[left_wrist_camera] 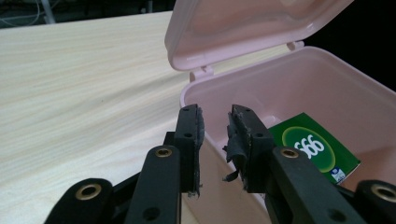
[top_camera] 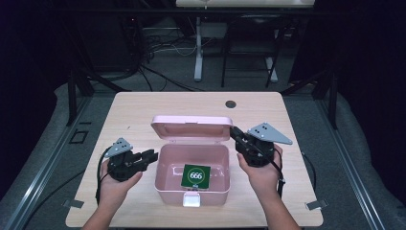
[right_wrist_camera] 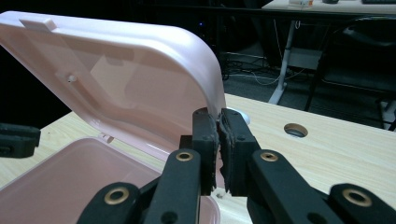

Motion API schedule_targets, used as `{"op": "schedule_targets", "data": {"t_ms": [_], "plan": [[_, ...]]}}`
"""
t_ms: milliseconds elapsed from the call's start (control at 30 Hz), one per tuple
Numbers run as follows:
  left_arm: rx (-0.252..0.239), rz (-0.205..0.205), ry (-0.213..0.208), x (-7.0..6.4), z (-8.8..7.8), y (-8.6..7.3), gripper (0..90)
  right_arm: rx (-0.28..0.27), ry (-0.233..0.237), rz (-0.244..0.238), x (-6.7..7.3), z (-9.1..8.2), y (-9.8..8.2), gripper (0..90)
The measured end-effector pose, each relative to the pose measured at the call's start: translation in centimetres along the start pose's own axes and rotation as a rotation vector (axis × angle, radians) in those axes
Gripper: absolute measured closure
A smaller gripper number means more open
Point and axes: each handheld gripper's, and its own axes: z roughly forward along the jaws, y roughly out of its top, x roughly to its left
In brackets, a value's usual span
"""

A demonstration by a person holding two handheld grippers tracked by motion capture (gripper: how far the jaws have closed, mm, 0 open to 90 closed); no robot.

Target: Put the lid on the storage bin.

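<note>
Pink plastic makes up the box (top_camera: 165, 184) that sits open at the middle of the pale wooden tabletop (top_camera: 139, 108), toward its near edge. Its lid (top_camera: 191, 127) is hinged at the far side and stands raised and tilted back over the box's far wall. A whitish latch (top_camera: 191, 200) sits on the near wall. Inside, flat on the bottom and toward the near right, lies a green card (top_camera: 196, 176) with a white ring and the figures 666.

The left tongs (top_camera: 152, 155) are held just left of the box, pointing right at its left wall. In the left gripper view their two black pads (left_wrist_camera: 190, 140) stand apart with a clear gap, the box's left rim running up between and just beyond them; nothing is pressed between them. One pad's covering looks frayed at its edge.

The right tongs (top_camera: 235, 132) are at the box's far right corner, pointing left and up at the lid. In the right gripper view their pads are together on the lid's right edge (right_wrist_camera: 215, 100), which runs down into the narrow slit between them, so they are clamped on the lid.

A round dark hole (top_camera: 231, 104) sits in the tabletop far behind the box. Beyond the tabletop, the legs of another desk (top_camera: 198, 52) and loose cables stand on the dark floor.
</note>
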Motion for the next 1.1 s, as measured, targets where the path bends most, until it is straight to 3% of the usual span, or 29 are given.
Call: {"op": "schedule_targets", "data": {"t_ms": [433,667,933,1100], "plan": [[-0.106,0.056,0.043,-0.4,-2.0,1.6,69.9,0.000,0.033,0.009,-0.2,-0.3,-0.3,84.3],[-0.149,0.070,0.038,-0.7,-2.4,2.4,70.2,0.007,0.039,0.009,-0.1,-0.7,-0.6,83.9],[-0.191,0.115,0.041,-1.4,-2.7,3.2,70.5,0.019,0.041,0.006,0.1,-1.0,-1.0,83.6],[-0.218,0.115,0.039,-1.5,-2.8,3.4,70.8,0.027,0.042,0.004,0.2,-1.1,-1.3,82.8]]}}
